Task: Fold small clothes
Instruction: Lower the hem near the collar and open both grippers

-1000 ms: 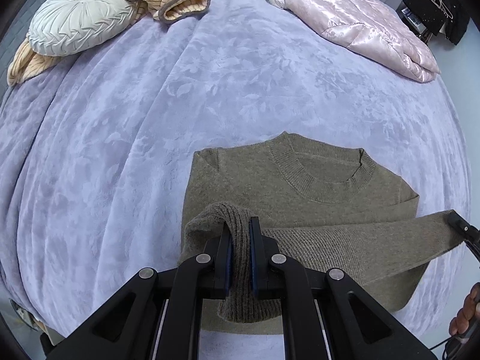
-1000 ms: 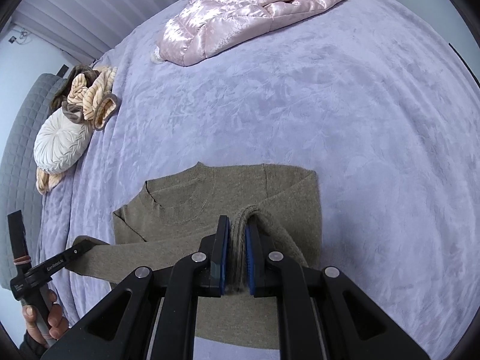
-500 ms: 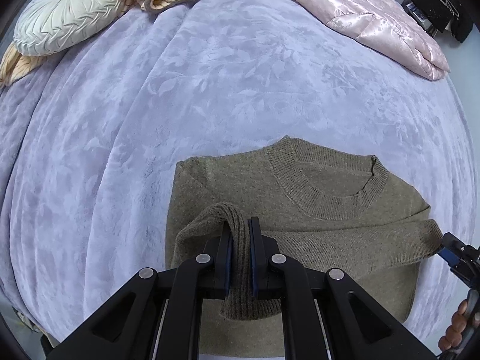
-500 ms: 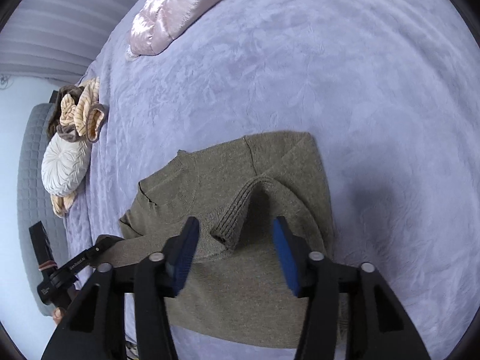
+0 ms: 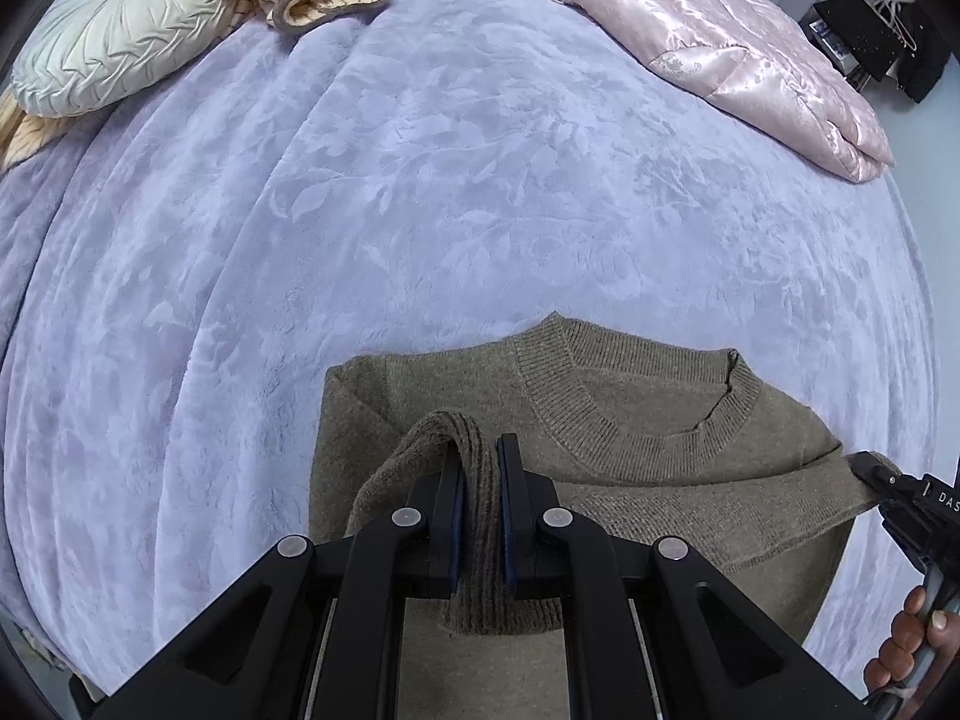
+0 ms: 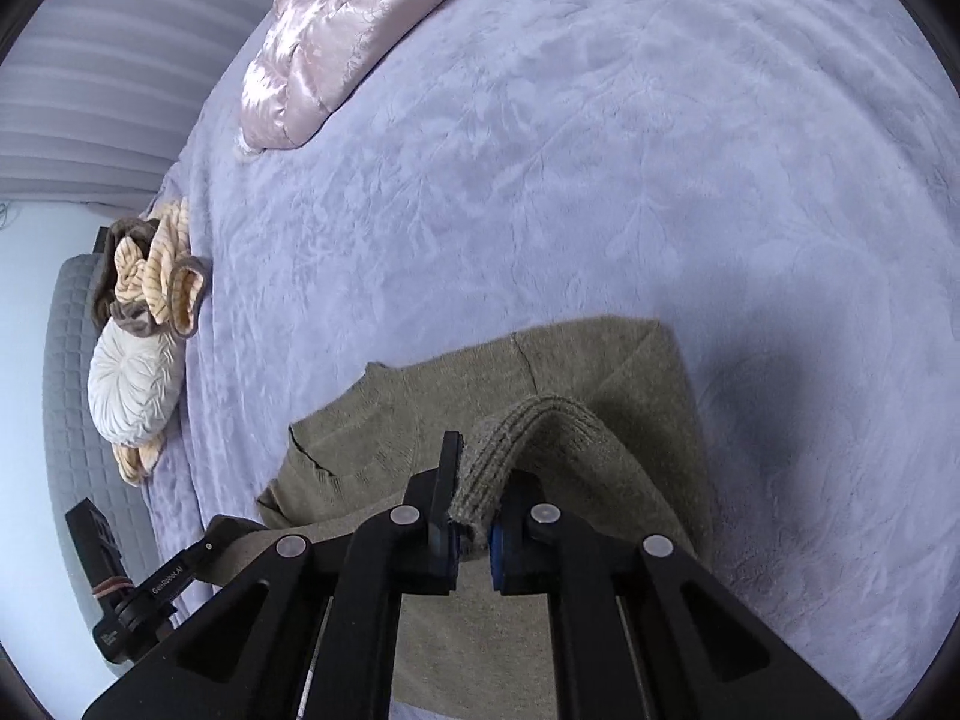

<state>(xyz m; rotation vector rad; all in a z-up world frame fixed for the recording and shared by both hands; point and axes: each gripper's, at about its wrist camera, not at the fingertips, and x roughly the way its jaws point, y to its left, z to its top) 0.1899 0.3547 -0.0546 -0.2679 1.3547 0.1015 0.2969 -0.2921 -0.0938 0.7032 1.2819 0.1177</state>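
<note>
Both claws grip ribbed cuffs of my olive knit sweater, flat on the near lavender plush bedspread: left gripper clamped tight, right gripper pinching loosely.

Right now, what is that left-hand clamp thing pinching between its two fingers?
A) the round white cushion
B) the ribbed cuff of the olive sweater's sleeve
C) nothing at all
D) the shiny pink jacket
B: in the left wrist view the left gripper has its two fingers closed on the ribbed cuff of the olive sweater, while the pink jacket and round cushion lie far off across the bed.
</note>
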